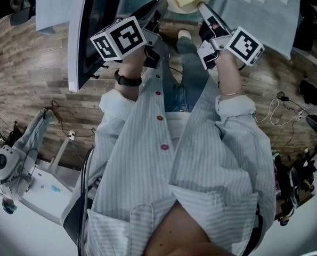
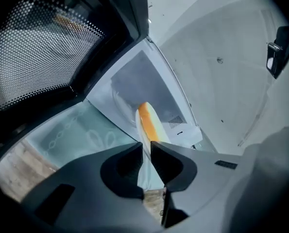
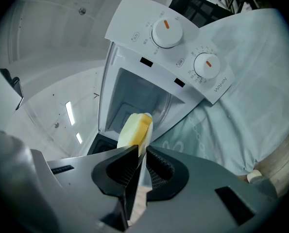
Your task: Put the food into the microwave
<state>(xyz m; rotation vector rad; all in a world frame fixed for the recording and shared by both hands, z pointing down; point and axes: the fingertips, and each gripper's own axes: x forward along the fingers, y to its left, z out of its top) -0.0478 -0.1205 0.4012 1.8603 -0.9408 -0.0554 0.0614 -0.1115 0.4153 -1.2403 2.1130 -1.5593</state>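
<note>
Presently, white microwave with its dark door standing open at my left, plate held edge-on before the open cavity, yellow food lying on it, my left gripper and right gripper each clamped on the plate's rim.

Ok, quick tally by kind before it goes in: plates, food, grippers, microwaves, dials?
Round white plate: 1
Pale yellow food slab: 1
Grippers (left gripper, right gripper), both clamped on the plate's rim: 2
White microwave, door open: 1
Round white dials with orange marks: 2
Total: 7
</note>
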